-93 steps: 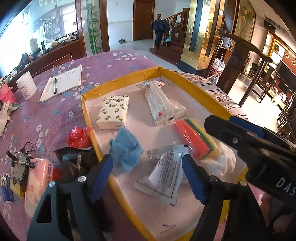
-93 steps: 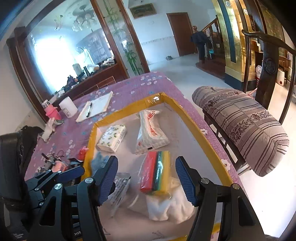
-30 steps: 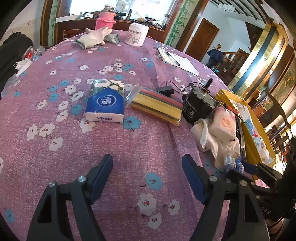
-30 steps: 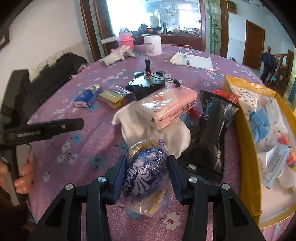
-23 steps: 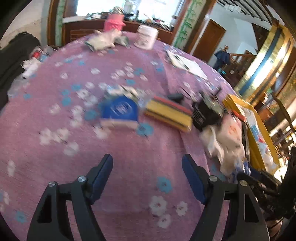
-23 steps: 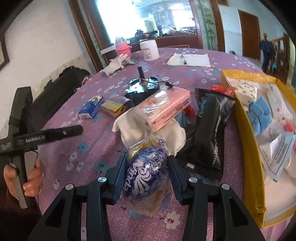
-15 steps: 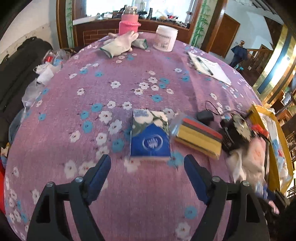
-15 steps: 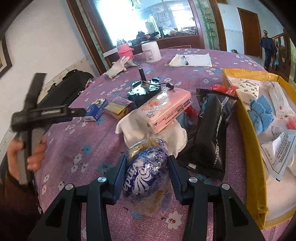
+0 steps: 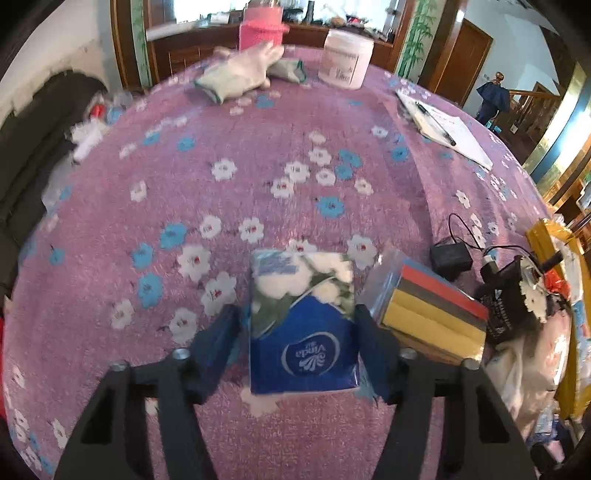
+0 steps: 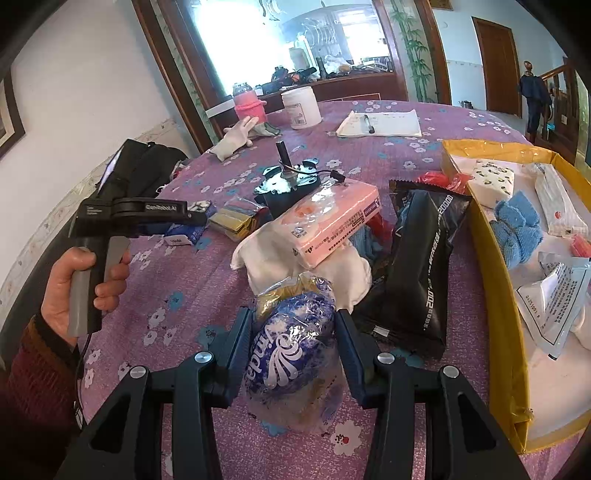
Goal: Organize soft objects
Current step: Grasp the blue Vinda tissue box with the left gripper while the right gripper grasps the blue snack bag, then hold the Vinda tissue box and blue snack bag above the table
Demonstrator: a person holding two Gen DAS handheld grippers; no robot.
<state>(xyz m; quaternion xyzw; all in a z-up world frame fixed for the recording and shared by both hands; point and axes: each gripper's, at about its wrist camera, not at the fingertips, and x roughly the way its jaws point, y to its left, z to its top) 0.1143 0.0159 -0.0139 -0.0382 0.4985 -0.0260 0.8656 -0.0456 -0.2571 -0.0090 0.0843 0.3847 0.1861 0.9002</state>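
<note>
My left gripper (image 9: 297, 328) is open around a blue and white Vinda tissue pack (image 9: 304, 321) lying on the purple flowered tablecloth; the jaws stand at both its sides with small gaps. A pack of coloured sponges (image 9: 432, 314) lies just right of it. My right gripper (image 10: 293, 339) is shut on a blue Vinda tissue bag (image 10: 291, 354). Ahead of it lie a pink tissue pack (image 10: 332, 221) on a white cloth (image 10: 266, 258) and a black pouch (image 10: 417, 273). The yellow-rimmed tray (image 10: 495, 295) at right holds several soft items.
A black motor with wires (image 10: 288, 184) stands behind the pink pack. A white jar (image 9: 345, 62), pink cup (image 9: 260, 33), gloves (image 9: 240, 74) and a notepad with pen (image 9: 443, 129) sit at the table's far side. The hand-held left gripper (image 10: 136, 214) shows at left.
My left gripper has moved forward over the blue tissue pack and narrowed, so its jaws now flank the pack. My right gripper has stayed shut on the tissue bag.
</note>
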